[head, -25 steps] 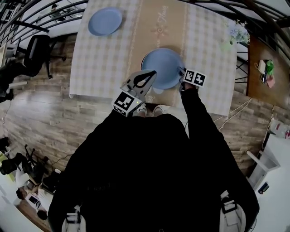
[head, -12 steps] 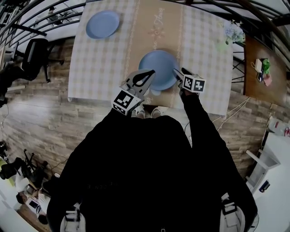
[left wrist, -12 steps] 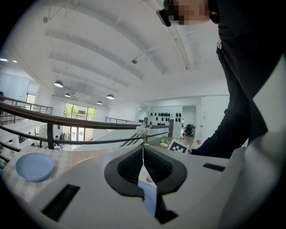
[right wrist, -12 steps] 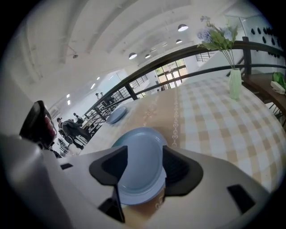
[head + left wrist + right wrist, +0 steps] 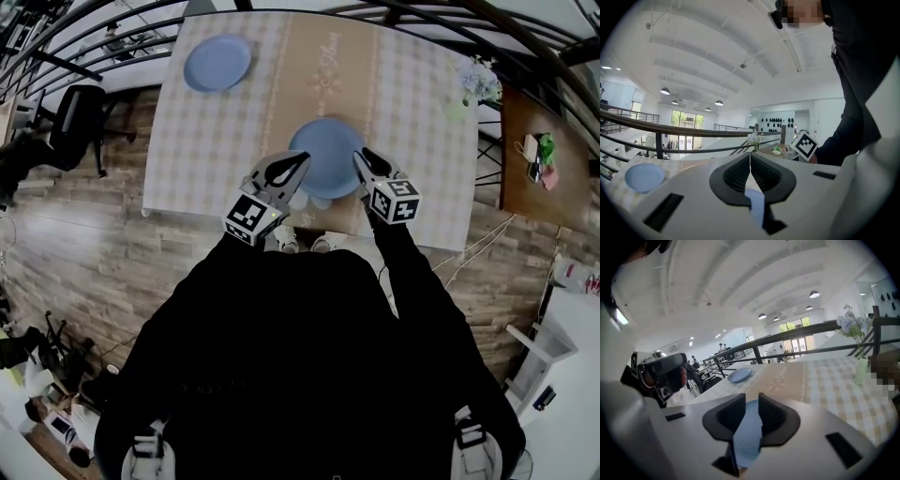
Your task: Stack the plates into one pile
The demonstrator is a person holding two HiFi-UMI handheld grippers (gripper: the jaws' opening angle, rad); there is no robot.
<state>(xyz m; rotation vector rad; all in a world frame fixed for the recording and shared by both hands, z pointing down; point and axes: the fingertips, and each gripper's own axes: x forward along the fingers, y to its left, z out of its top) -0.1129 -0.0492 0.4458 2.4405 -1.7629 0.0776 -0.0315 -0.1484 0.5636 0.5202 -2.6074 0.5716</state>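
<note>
Right fingers (image 5: pixel 726 416): partly apart with a narrow gap, and they've just been closing in. Nothing pinched. The blue in the gap is the near plate (image 5: pixel 323 155) seen through it from above; past the tips it's runner cloth, not plate. Right gripper (image 5: pixel 360 157) hangs over that plate's right rim in the head view, with its marker cube (image 5: pixel 394 200) on the person's side.

Left fingers (image 5: pixel 736 176): tips together, no gap at the front, nothing held. A thin blue sliver behind the tips is the same plate underneath. Left gripper (image 5: pixel 300 163) sits over the plate's left rim, mirroring the right one. Can't tell from any view whether either one touches the rim.

Near plate: flat on the surface (image 5: pixel 412 112), on the beige runner (image 5: pixel 323 70), close to the person's edge and between the two grippers.

Far plate (image 5: pixel 217 63): same light blue, on the checked cloth at the far left corner, well apart from the near one. Two separate plates, not stacked yet.

Further out: vase of flowers (image 5: pixel 478 80) at the far right edge of the surface, black railing (image 5: pixel 670 127) beyond it, office chair (image 5: pixel 80 103) off to the left on the wood floor (image 5: pixel 84 244).
</note>
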